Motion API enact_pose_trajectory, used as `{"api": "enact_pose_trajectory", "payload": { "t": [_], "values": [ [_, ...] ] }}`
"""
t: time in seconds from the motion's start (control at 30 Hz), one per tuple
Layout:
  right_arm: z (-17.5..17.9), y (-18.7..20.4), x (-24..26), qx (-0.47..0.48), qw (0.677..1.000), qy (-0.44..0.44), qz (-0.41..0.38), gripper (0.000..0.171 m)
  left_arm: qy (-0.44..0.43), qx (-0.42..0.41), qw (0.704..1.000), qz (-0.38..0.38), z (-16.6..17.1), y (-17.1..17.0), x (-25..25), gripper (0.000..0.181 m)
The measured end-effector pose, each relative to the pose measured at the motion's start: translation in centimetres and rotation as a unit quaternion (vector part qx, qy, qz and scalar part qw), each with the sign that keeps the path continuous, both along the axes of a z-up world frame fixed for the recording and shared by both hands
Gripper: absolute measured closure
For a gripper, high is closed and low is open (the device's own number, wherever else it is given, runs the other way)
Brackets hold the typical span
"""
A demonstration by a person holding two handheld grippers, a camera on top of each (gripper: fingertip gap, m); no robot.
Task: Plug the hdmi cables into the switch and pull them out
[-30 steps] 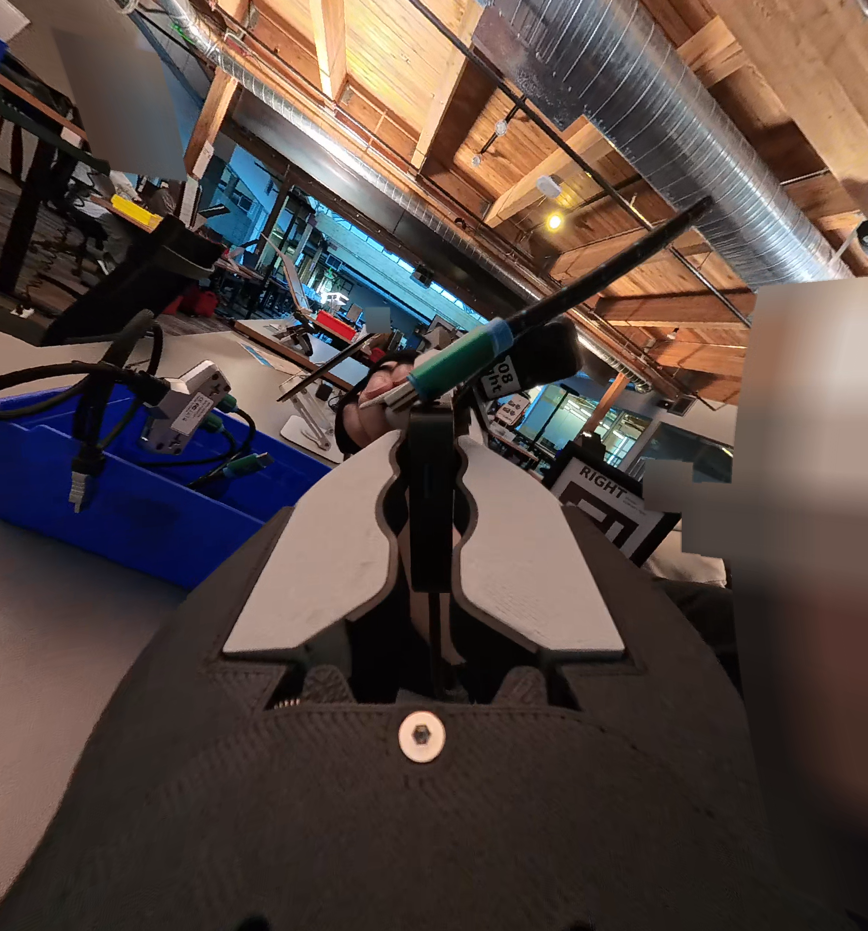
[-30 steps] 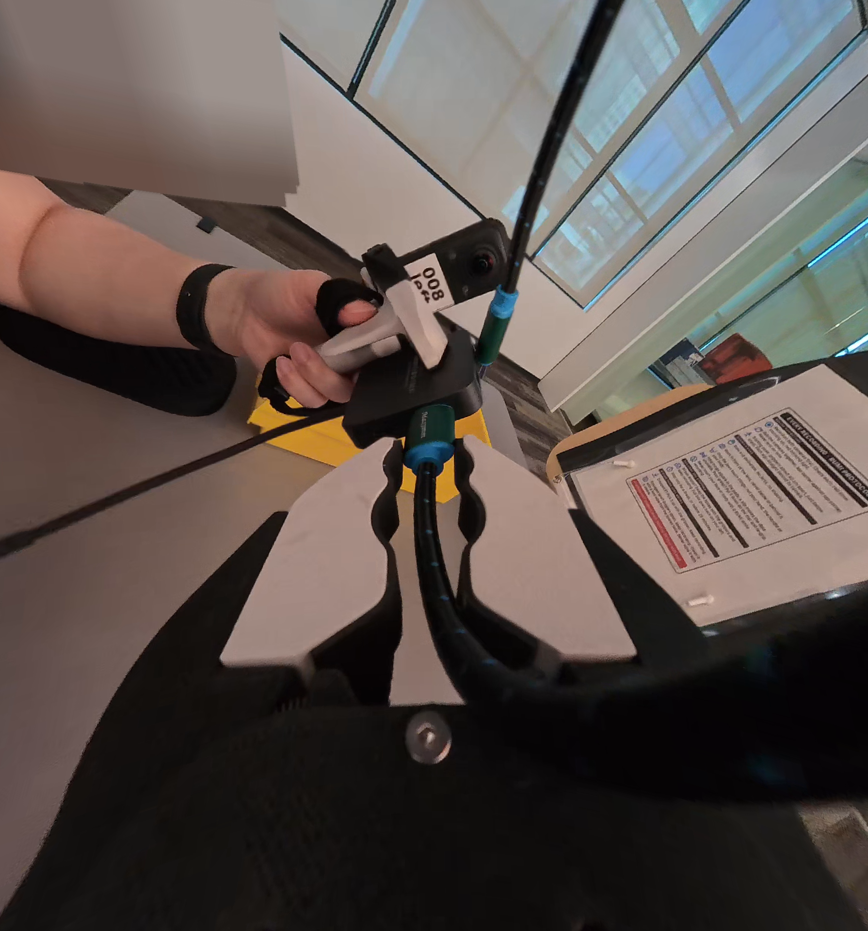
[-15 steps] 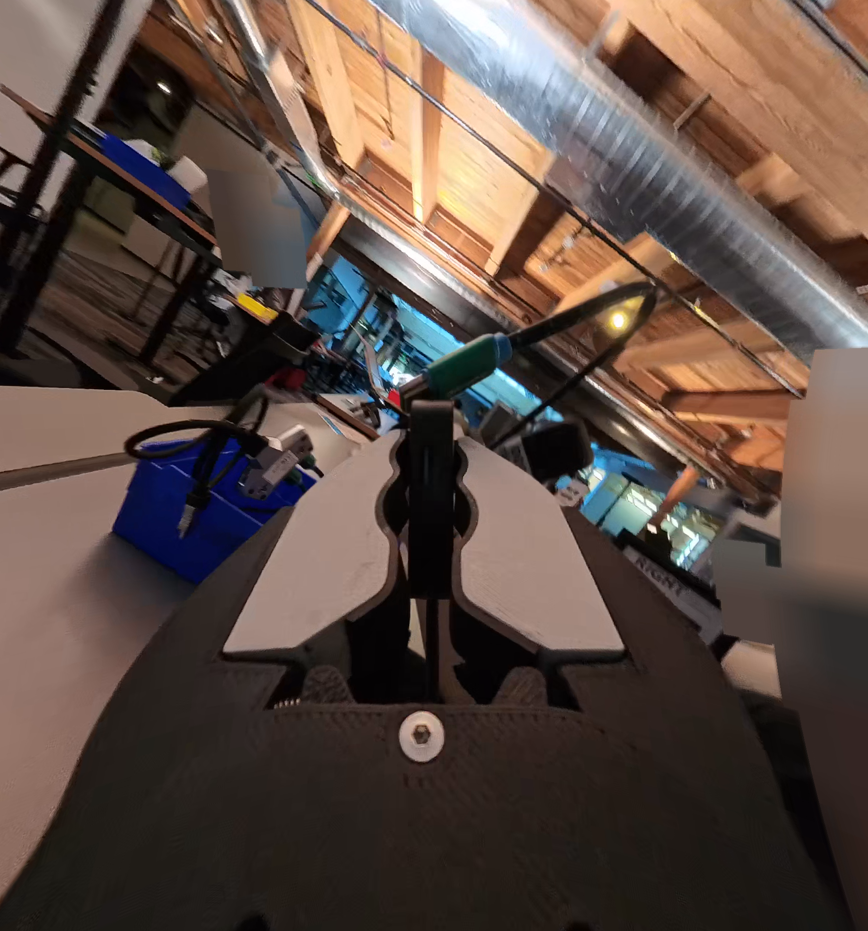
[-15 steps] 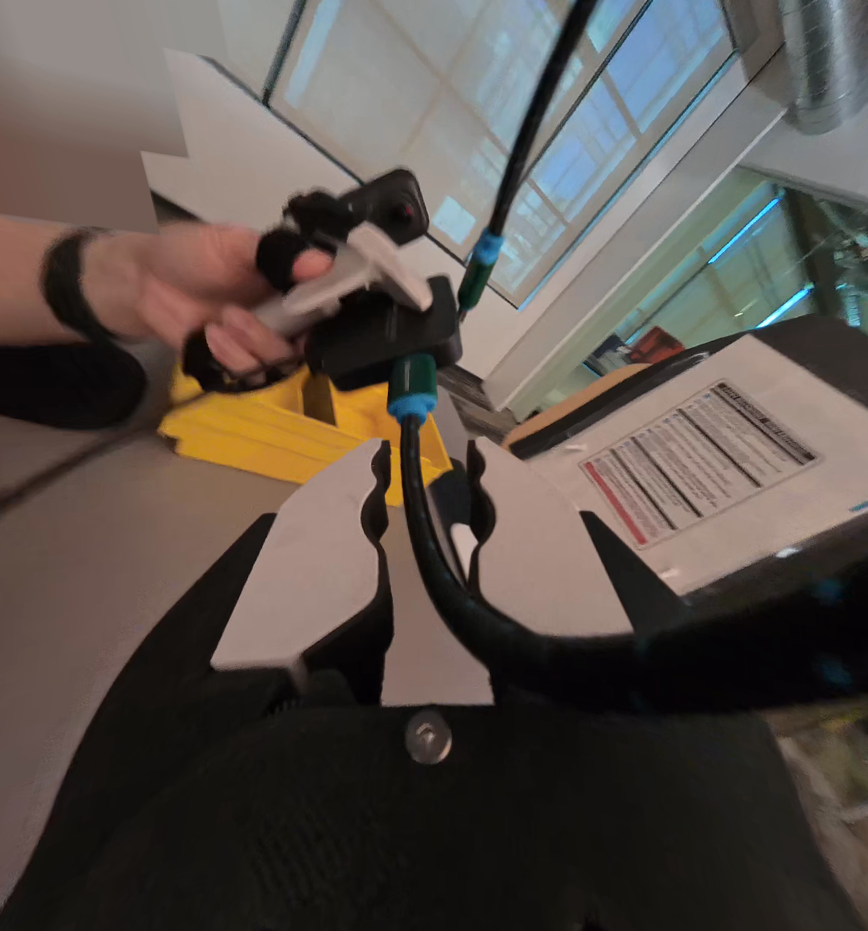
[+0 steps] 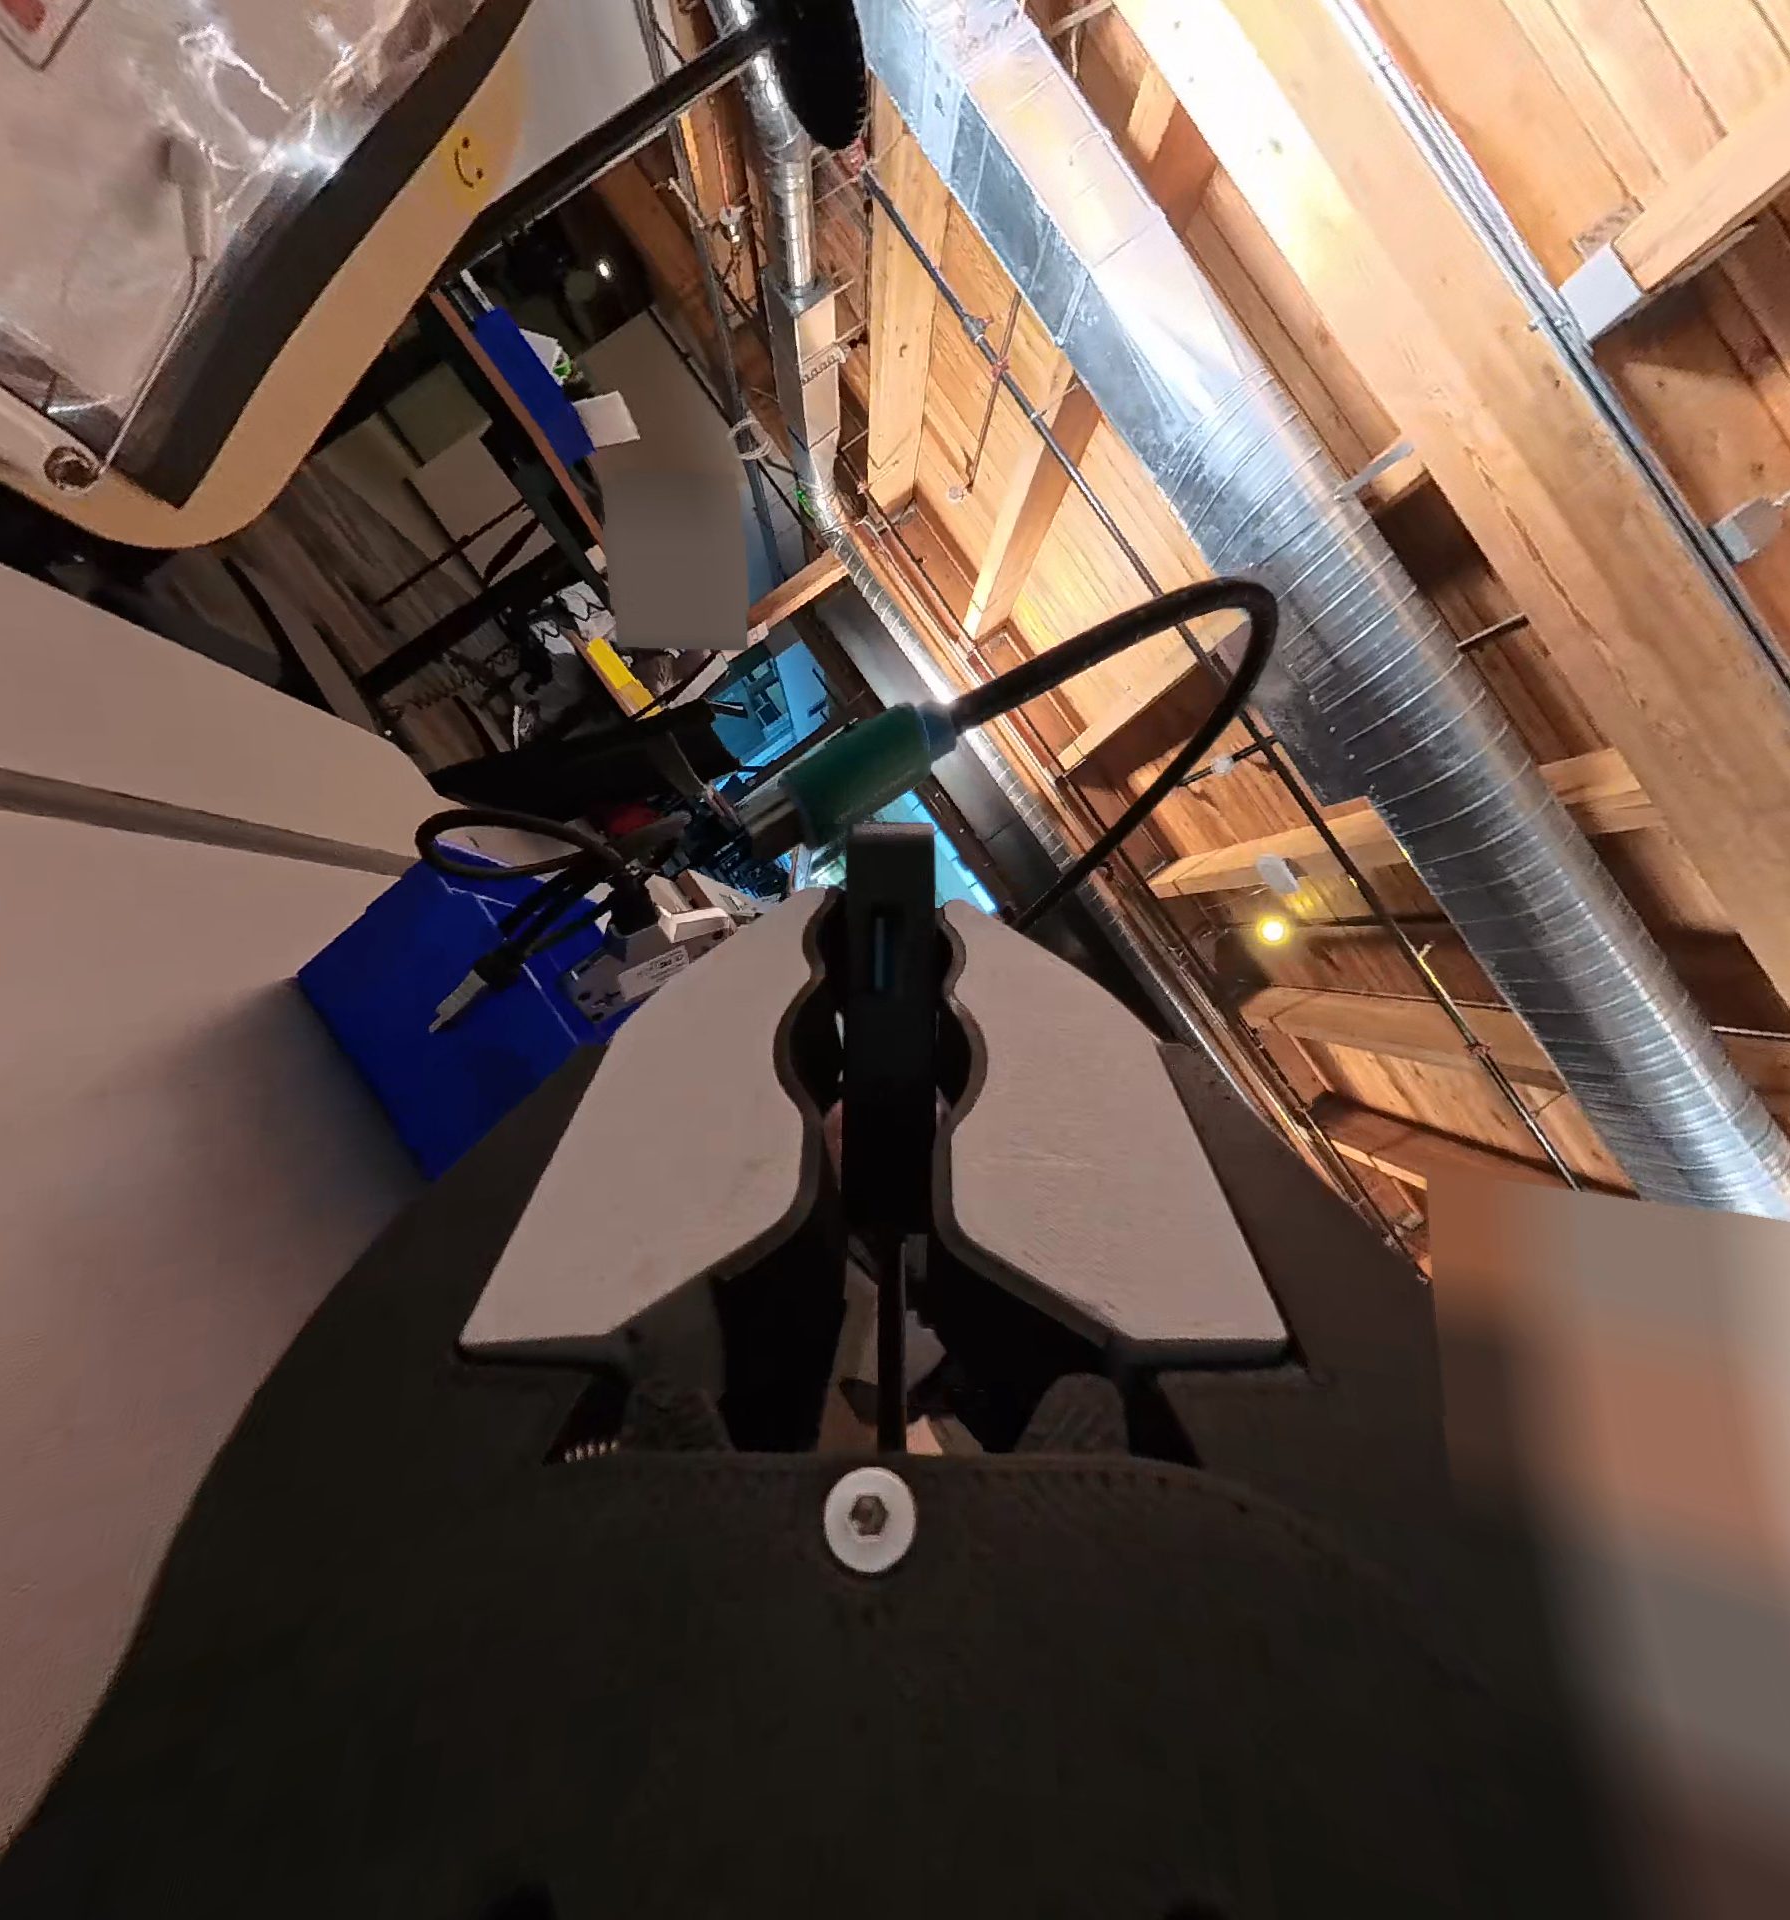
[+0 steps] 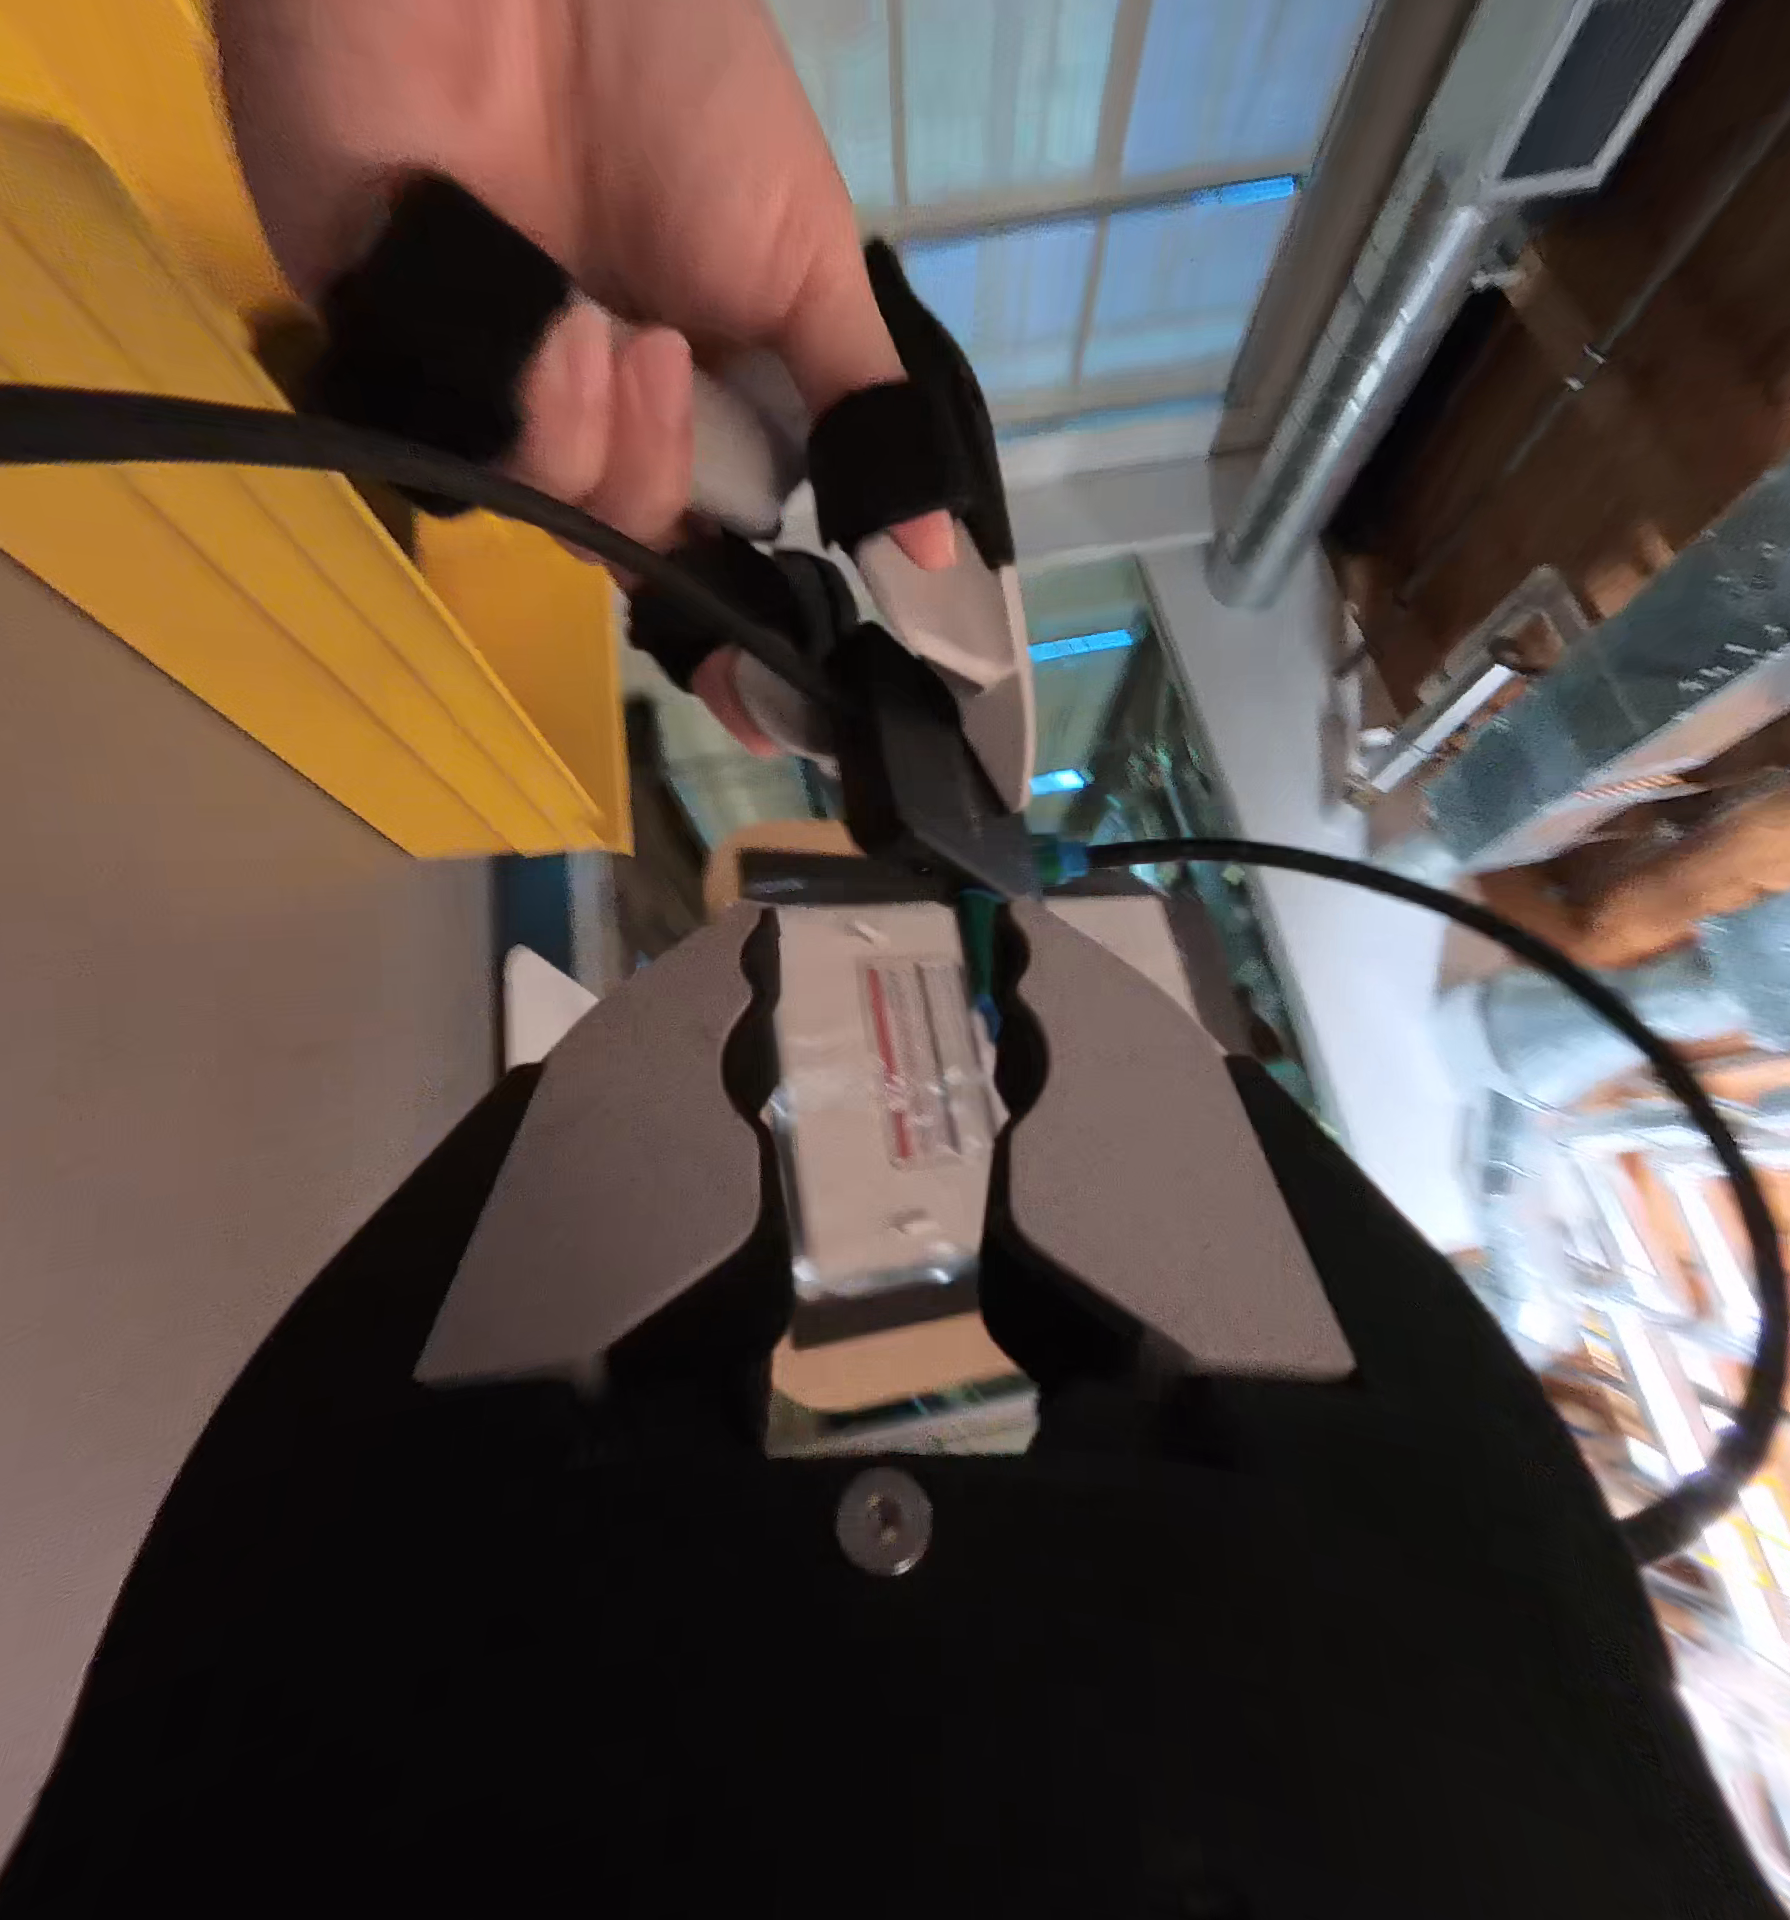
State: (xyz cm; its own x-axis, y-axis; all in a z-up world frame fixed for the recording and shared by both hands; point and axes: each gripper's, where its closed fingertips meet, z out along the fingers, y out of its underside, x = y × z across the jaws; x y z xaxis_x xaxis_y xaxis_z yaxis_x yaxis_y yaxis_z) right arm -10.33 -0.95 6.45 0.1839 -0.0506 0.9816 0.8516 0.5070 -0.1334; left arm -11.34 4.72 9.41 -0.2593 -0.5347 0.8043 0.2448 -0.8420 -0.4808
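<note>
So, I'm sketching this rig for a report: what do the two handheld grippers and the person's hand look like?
Both the left gripper and the right gripper have a textured black body with one pale hex screw, and two light grey fingers with wavy black inner edges. The hand wears black finger loops.

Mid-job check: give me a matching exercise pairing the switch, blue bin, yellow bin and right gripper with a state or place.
Things:
1. switch
2. blue bin
3. yellow bin
4. right gripper

States or places:
a. open
b. holds loose cables
c. clamped in the left gripper, green plug inserted
d. beside the person's hand

Pairs: 1c, 2b, 3d, 4a.
</note>
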Motion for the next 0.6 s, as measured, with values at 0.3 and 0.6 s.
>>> {"api": "enact_pose_trajectory", "payload": {
  "t": [0.3,0.6],
  "values": [
    [-1.9,2.1,0.0,0.057,0.988,-0.111,-0.095,0.130,0.034,-0.032,0.998,-0.032,-2.5,-1.9,2.5,0.168],
    [-2.1,2.1,0.4,0.067,0.987,-0.107,-0.098,0.154,0.044,-0.061,0.996,-0.056,-4.0,-1.7,3.4,0.165]
  ]
}}
